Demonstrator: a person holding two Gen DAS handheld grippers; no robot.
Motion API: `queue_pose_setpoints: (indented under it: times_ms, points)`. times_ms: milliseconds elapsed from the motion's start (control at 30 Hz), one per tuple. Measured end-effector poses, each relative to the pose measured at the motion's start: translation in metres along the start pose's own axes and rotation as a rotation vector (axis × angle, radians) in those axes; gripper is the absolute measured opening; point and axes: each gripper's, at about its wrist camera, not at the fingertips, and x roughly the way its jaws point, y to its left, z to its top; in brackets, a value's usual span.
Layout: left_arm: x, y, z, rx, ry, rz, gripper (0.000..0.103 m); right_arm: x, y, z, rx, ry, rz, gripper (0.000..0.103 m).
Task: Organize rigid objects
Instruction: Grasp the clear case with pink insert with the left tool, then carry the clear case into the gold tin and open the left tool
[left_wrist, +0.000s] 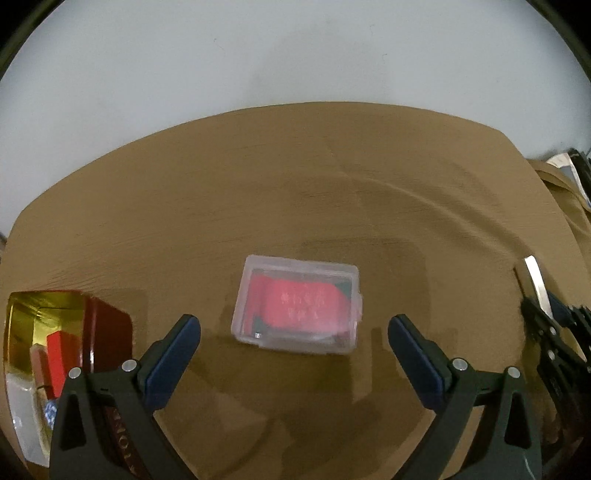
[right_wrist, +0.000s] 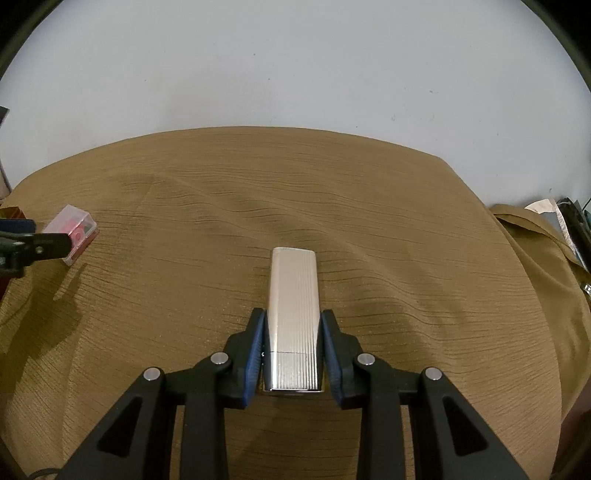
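A clear plastic case (left_wrist: 297, 303) with red contents lies on the brown tablecloth (left_wrist: 295, 192), just ahead of my left gripper (left_wrist: 294, 325), which is open and empty, fingers wide on either side of it. The case also shows far left in the right wrist view (right_wrist: 75, 230). My right gripper (right_wrist: 291, 328) is shut on a ribbed silver rectangular case (right_wrist: 293, 314), held lengthwise just above the cloth. That silver case shows at the right edge of the left wrist view (left_wrist: 537, 284).
A red box with gold lining (left_wrist: 55, 343) holding several small items stands at the near left. Papers and dark objects (right_wrist: 565, 221) lie off the table's right side. The cloth (right_wrist: 332, 206) has wrinkles in the middle. A white wall is behind.
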Motion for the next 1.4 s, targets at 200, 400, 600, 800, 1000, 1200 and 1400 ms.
queue_pose_setpoints:
  times_ms: [200, 400, 600, 800, 1000, 1200, 1400]
  points:
    - [0.013, 0.008, 0.0, -0.021, 0.023, -0.006, 0.081, 0.001, 0.004, 0.0, 0.0, 0.0, 0.0, 0.031]
    - [0.011, 0.014, -0.008, -0.029, 0.013, -0.019, 0.071, -0.002, 0.01, 0.001, 0.0, 0.0, -0.002, 0.031]
    - [0.007, 0.008, -0.008, -0.02, 0.008, 0.004, 0.067, 0.001, 0.004, -0.002, -0.004, 0.001, -0.005, 0.031]
    - [-0.009, 0.004, -0.024, -0.027, -0.008, 0.049, 0.067, 0.001, 0.003, -0.003, -0.002, 0.002, -0.005, 0.031]
    - [-0.032, 0.003, -0.04, -0.051, -0.034, 0.05, 0.067, 0.001, 0.002, -0.001, 0.006, 0.003, 0.003, 0.031]
    - [-0.054, -0.004, -0.052, -0.032, -0.052, 0.057, 0.067, 0.0, 0.0, -0.001, 0.008, 0.003, 0.004, 0.031]
    - [-0.084, -0.005, -0.065, -0.043, -0.079, 0.027, 0.067, 0.0, 0.001, 0.0, 0.007, 0.003, 0.002, 0.031]
